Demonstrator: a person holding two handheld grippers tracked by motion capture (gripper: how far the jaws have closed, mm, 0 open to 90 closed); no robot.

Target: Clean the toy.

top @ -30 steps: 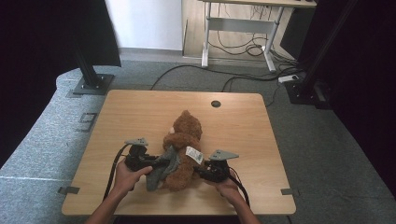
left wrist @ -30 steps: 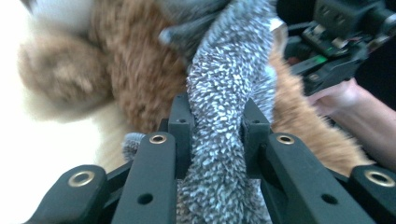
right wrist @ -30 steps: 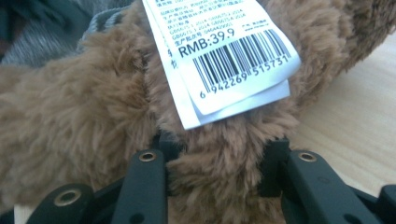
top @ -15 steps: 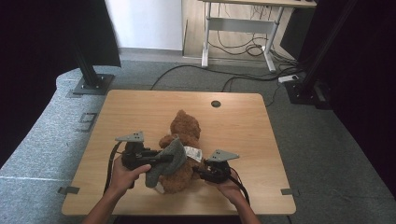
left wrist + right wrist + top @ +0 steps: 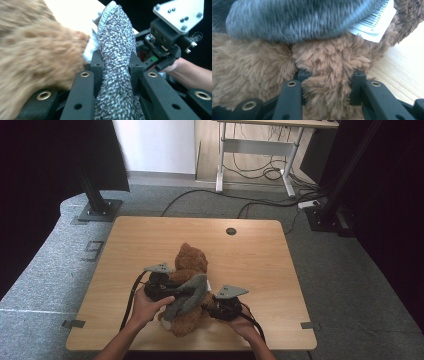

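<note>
A brown teddy bear lies on the wooden table, head toward the far side. A grey knitted garment drapes across its body. My left gripper is shut on this grey cloth, which runs up between the jaws, with the bear's fur at the left. My right gripper is shut on a lump of the bear's fur low on its body. A white barcode tag hangs by the grey cloth above.
The table has a round cable hole near its far edge. Dark stand bases and cables lie on the grey floor beyond. A desk frame stands farther back. Black curtains flank both sides.
My left gripper has lifted and moved right with the grey cloth, pulling it across the bear's body. The right gripper has stayed on the bear.
</note>
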